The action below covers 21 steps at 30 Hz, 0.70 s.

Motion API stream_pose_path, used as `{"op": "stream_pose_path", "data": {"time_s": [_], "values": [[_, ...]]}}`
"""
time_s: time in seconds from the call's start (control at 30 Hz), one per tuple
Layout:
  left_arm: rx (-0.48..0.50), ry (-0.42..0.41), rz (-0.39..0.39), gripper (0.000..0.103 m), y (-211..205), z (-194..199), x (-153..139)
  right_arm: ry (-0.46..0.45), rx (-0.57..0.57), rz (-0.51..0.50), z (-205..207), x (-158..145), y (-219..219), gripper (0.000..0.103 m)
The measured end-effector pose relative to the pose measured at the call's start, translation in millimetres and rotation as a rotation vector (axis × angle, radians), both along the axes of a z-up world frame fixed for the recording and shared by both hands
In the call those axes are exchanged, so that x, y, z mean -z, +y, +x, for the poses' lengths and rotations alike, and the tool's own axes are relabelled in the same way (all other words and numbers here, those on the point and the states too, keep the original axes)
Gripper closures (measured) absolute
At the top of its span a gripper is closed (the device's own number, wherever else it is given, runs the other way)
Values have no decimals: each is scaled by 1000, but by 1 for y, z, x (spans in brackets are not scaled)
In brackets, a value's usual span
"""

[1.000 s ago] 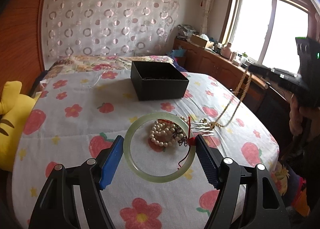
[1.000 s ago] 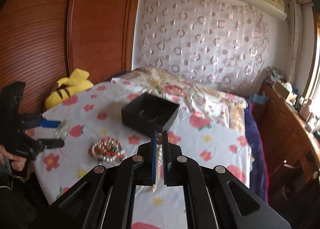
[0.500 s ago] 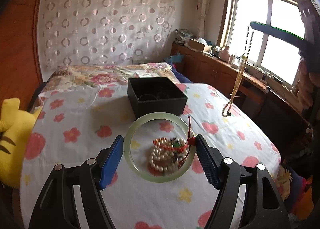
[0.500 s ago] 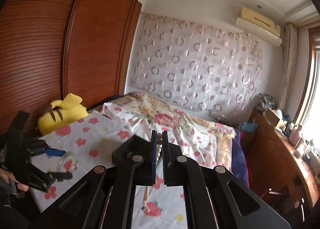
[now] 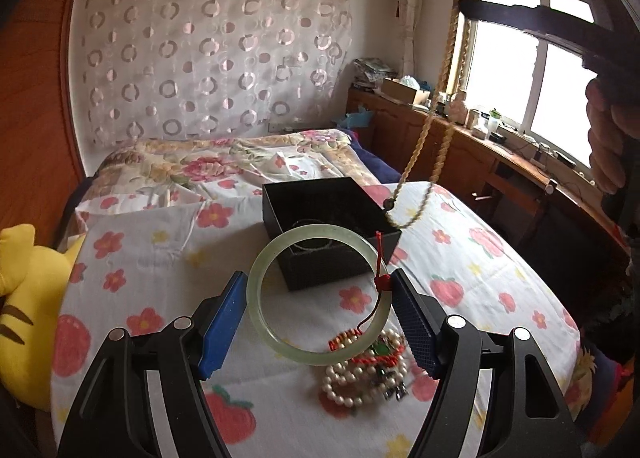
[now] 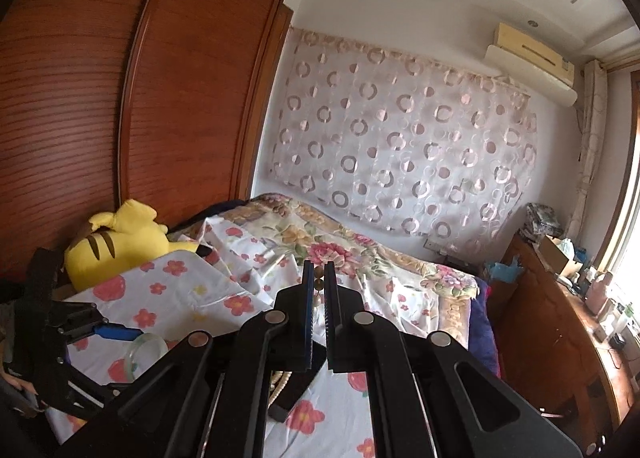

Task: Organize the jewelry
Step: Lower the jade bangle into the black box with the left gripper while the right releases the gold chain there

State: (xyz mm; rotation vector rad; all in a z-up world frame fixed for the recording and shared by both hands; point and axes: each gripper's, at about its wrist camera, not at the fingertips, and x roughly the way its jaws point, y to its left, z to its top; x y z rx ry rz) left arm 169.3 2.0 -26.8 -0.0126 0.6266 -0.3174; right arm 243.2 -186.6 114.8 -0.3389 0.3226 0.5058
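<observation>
My left gripper (image 5: pixel 318 276) is shut on a pale green jade bangle (image 5: pixel 254 294), gripped across its width by the blue pads. A red cord (image 5: pixel 382 282) is tied to the bangle. It hangs above the bed, just short of the open black box (image 5: pixel 328 270). My right gripper (image 6: pixel 319 266) is shut on a long tan bead necklace (image 5: pixel 424 138). The necklace dangles down to the box's right corner. In the left wrist view the right gripper (image 5: pixel 464 6) is high at the top right. A pearl bracelet (image 5: pixel 352 386) and red and green beads (image 5: pixel 376 350) lie beneath the bangle.
A yellow plush toy (image 5: pixel 24 298) lies at the bed's left edge beside a wooden wardrobe (image 6: pixel 100 98). A folded floral quilt (image 5: pixel 224 162) covers the far end. A wooden cabinet (image 5: pixel 500 178) with small items runs under the window, right of the bed. A person's hand (image 5: pixel 608 130) holds the right gripper.
Both grippers rose. The right one lifted the necklace off the bed and carried it toward the box's right corner. The left one carried the bangle from above the jewelry pile toward the box.
</observation>
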Motion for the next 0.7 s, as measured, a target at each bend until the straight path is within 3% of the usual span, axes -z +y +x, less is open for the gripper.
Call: {"op": "stream_pose_path", "data": {"time_s": [0.23, 0.53, 0.7], "values": [[1, 12, 8, 34, 3, 28, 3, 85, -24, -13, 41, 38, 11, 97], [13, 38, 29, 34, -2, 74, 8, 261, -46, -7, 71, 113, 14, 97], [29, 48, 44, 34, -12, 99, 11, 331, -57, -4, 78, 141, 15, 97]]}}
